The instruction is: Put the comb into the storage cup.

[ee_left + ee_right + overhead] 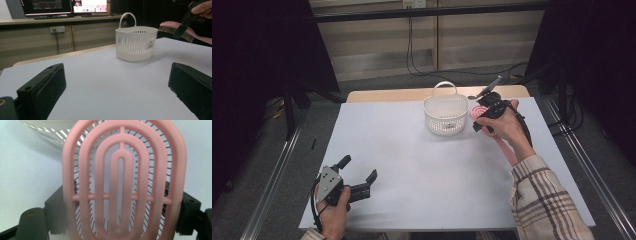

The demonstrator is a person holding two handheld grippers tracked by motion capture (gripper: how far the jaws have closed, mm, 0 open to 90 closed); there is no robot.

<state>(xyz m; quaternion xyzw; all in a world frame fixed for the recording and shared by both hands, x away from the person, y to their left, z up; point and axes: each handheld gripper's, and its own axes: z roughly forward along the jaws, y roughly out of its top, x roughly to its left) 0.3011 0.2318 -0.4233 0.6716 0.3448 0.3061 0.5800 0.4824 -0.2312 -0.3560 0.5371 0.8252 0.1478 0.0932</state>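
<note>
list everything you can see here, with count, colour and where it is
hairbrush: 1, pink, vented oval head with dark bristles, gripped across its head, lifted just right of the basket
basket: 1, white, slotted wall, upright handle, far middle of the table
table: 1, pale sheet over a wooden top, centre of the high view
monitors: 2, dark frames, lit, on a desk seen in the left gripper view
cables: several, black, on the floor beyond the table
left gripper: 1, black, jaws open, empty, near left of the table
right gripper: 1, black, shut on the hairbrush
sleeve: 1, plaid, near right
</note>
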